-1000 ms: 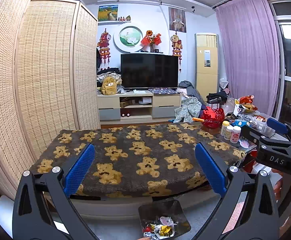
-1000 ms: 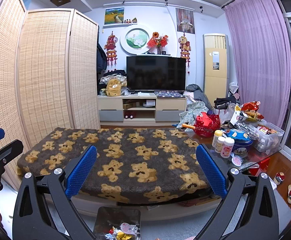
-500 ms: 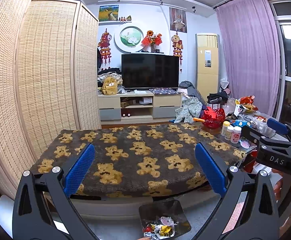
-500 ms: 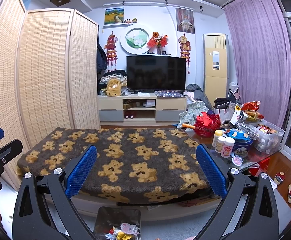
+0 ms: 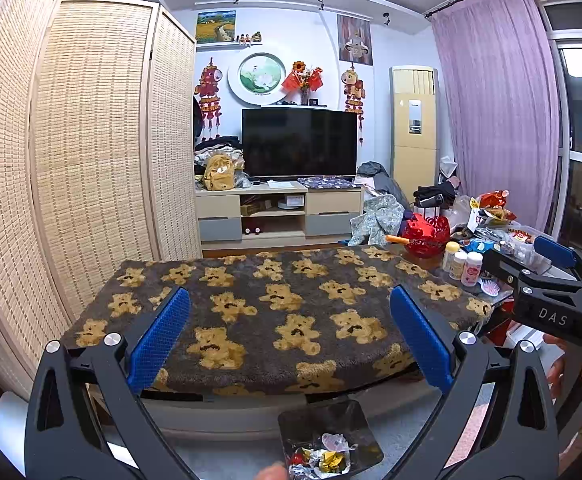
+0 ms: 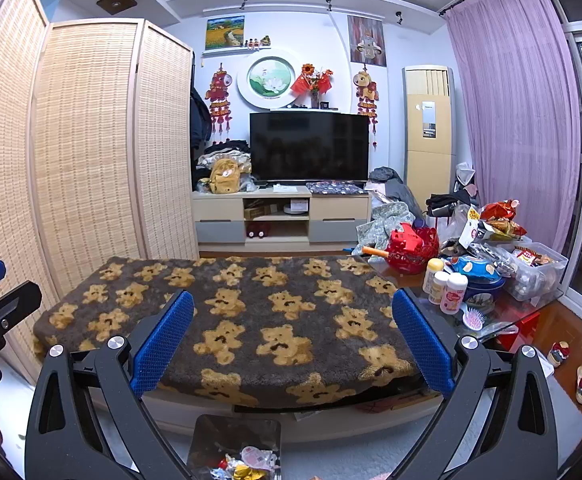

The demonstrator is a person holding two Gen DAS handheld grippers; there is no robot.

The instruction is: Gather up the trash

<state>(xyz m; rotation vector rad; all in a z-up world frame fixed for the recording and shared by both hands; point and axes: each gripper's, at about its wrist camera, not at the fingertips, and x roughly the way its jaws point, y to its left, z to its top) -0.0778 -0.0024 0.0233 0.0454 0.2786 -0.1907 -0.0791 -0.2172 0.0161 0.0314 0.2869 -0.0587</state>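
A dark bin (image 5: 361, 420) stands on the floor in front of the table and holds several crumpled wrappers (image 5: 323, 458); it also shows in the right wrist view (image 6: 219, 436) with the wrappers (image 6: 247, 466) inside. My left gripper (image 5: 289, 320) is open and empty, held above the near edge of the table with the teddy-bear cover (image 5: 291, 304). My right gripper (image 6: 291, 324) is open and empty, held above the same cover (image 6: 251, 312). The right gripper's body shows at the right of the left wrist view (image 5: 547, 296). No loose trash shows on the cover.
Bottles (image 6: 447, 286), a blue tin (image 6: 479, 280), a pink hairbrush (image 6: 473, 318), a red basket (image 6: 413, 250) and snack bags (image 6: 499, 220) crowd the table's right end. A woven folding screen (image 6: 83, 152) stands left. A TV (image 6: 309, 146) on a cabinet is at the back.
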